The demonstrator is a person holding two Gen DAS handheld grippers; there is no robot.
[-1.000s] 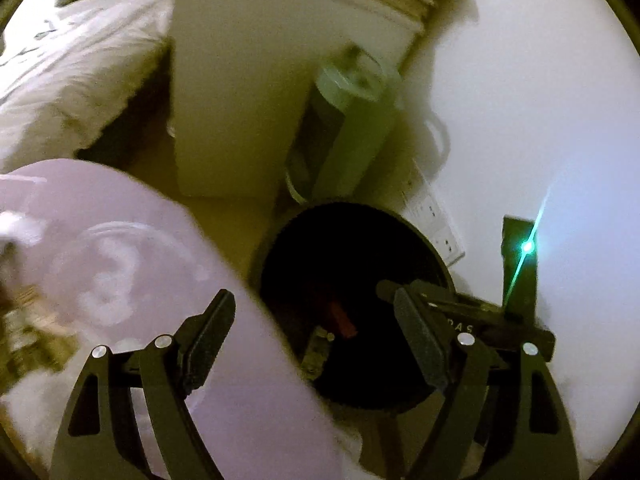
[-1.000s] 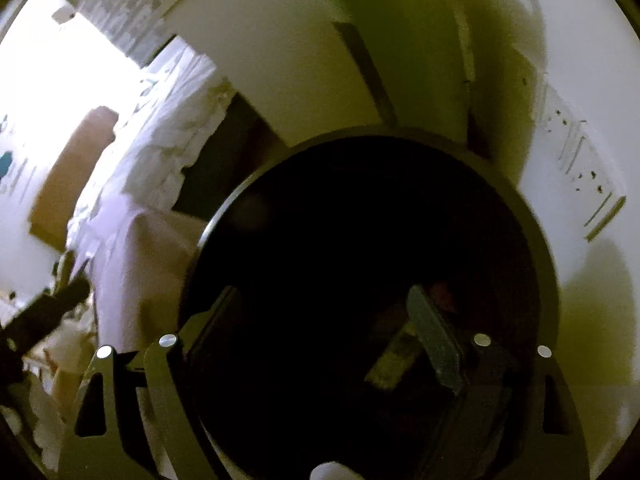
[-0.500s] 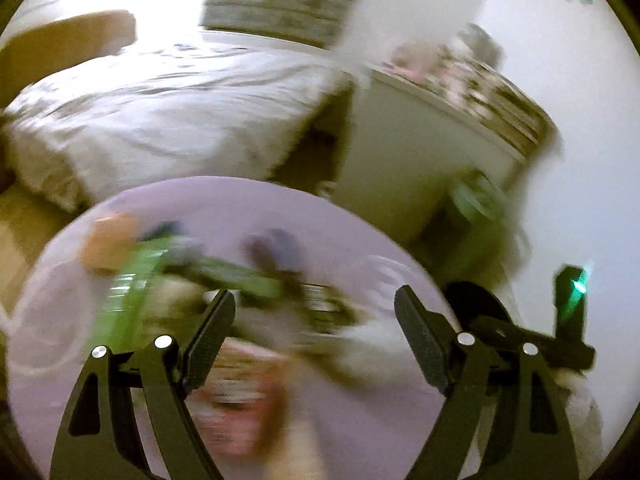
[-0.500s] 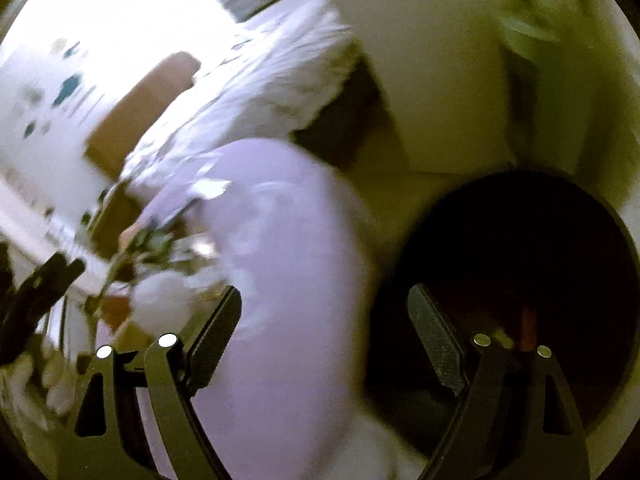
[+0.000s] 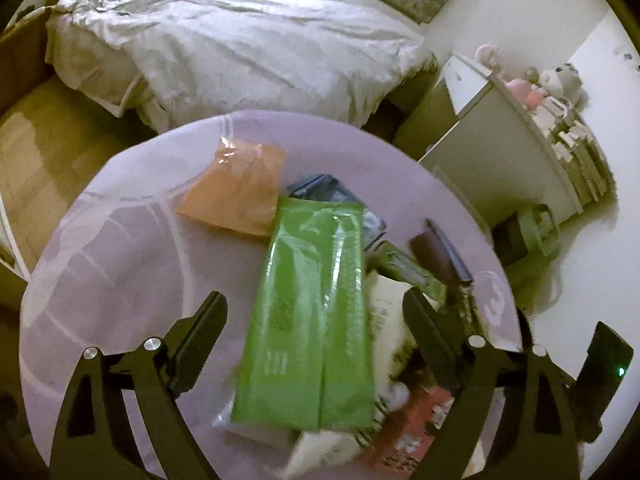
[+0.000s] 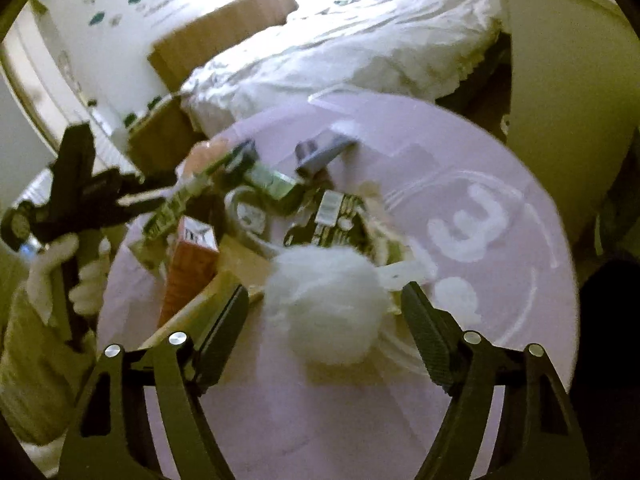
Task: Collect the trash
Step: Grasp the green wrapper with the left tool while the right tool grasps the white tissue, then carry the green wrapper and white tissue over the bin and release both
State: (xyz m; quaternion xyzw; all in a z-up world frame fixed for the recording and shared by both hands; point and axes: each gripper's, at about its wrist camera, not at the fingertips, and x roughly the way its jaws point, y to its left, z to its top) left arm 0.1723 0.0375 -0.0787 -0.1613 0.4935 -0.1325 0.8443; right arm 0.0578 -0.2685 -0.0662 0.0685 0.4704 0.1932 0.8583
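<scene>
A round lilac table carries a heap of trash. In the left wrist view a long green packet lies between my open left gripper's fingers, with an orange packet beyond it and dark wrappers to the right. In the right wrist view a white crumpled tissue ball sits between the open fingers of my right gripper. An orange carton and a dark printed packet lie behind it. The left gripper shows at the left edge.
A bed with white bedding stands behind the table. A white cabinet with toys on top is to the right, with a green container at its foot. A cardboard box stands by the bed.
Both grippers have swung away from the black bin to the lilac table. The left one now hangs over the green packet, the right one over the tissue ball.
</scene>
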